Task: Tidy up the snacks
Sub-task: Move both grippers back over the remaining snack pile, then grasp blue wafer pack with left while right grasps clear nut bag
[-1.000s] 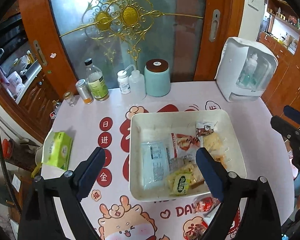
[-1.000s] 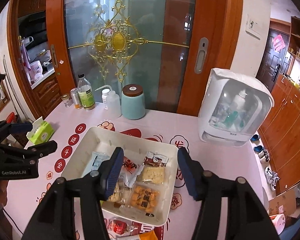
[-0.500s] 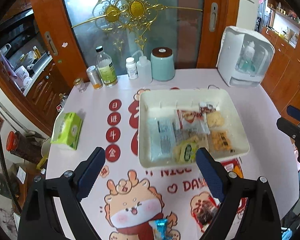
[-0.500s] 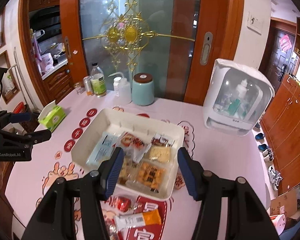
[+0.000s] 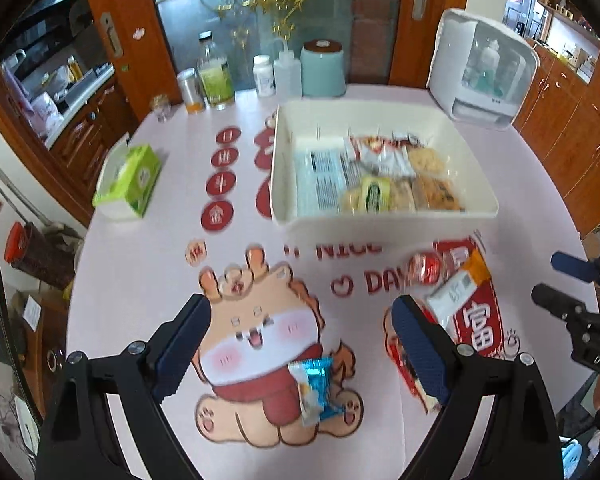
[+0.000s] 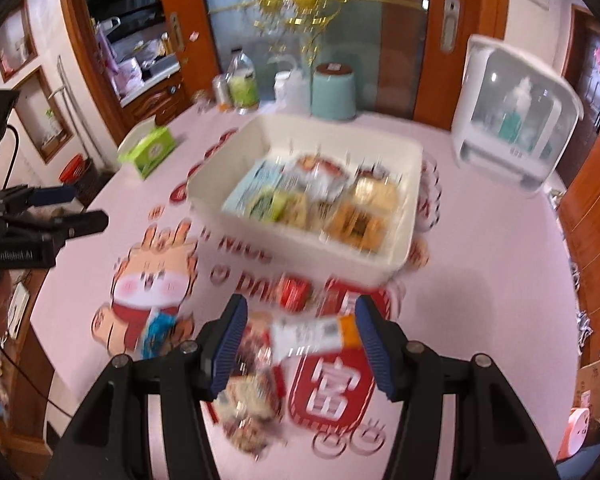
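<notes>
- Both your jaws stand apart and grip nothing — the left gripper is spread wide, the right gripper about half as far.
- Your left gripper hangs over the cartoon print on the pink tablecloth, with the blue packet lying on the cloth between its fingers, nearer the right one; no pad touches it.
- Your right gripper frames the white-and-orange bar, which lies flat on the cloth between the fingers — its orange end sits just beside the right pad, but blur keeps you from telling whether they touch.
- A red wrapped snack lies just past that bar, between it and the tray.
- A clear pack of dark and pale pieces lies under your right gripper's left finger, close to the camera.
- The tray sits further back on the table, and it holds several packets side by side.
- Behind the tray stand bottles, a teal canister and a white cabinet; a green tissue box lies at the left edge.
</notes>
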Demonstrator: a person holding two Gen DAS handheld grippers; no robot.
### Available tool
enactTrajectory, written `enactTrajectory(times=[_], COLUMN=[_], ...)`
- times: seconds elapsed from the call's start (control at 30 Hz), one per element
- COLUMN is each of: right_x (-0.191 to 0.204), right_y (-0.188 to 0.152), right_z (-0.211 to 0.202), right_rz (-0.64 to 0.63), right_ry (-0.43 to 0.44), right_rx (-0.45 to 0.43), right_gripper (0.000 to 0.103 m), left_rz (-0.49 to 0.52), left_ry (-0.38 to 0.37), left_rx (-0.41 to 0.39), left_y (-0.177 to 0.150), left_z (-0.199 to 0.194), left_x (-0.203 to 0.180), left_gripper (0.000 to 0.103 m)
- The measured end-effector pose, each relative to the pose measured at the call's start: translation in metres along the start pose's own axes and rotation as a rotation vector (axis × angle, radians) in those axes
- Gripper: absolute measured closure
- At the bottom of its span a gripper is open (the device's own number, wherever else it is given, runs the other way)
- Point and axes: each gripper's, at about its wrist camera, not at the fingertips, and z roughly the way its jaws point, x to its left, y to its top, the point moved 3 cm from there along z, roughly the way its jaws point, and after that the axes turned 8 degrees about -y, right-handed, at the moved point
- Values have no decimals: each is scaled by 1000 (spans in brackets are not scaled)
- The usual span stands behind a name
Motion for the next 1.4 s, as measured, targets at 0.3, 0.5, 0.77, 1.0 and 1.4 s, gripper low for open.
enactTrajectory(times=[0.3, 0.5, 0.77, 1.0, 1.4], right_x=[2, 8, 24, 36, 49], right_y=[-73, -117, -143, -142, -142], right_z=[32, 56, 78, 88, 98], right_rz=[77, 114, 151, 127, 102], right_ry=[54, 80, 143, 149, 162], right_rx=[153, 253, 340, 354, 364], right_gripper=[47, 47, 47, 47, 58], left_rz=[-111, -137, -248, -313, -238], left_ry=[-26, -4, -56, -86, -78], left_rx=[151, 243, 322, 331, 291], left_y=[-71, -108, -130, -132, -109], left_z=[56, 93, 126, 135, 137], left_x=[8, 13, 27, 42, 40], left_gripper=[12, 12, 12, 12, 73])
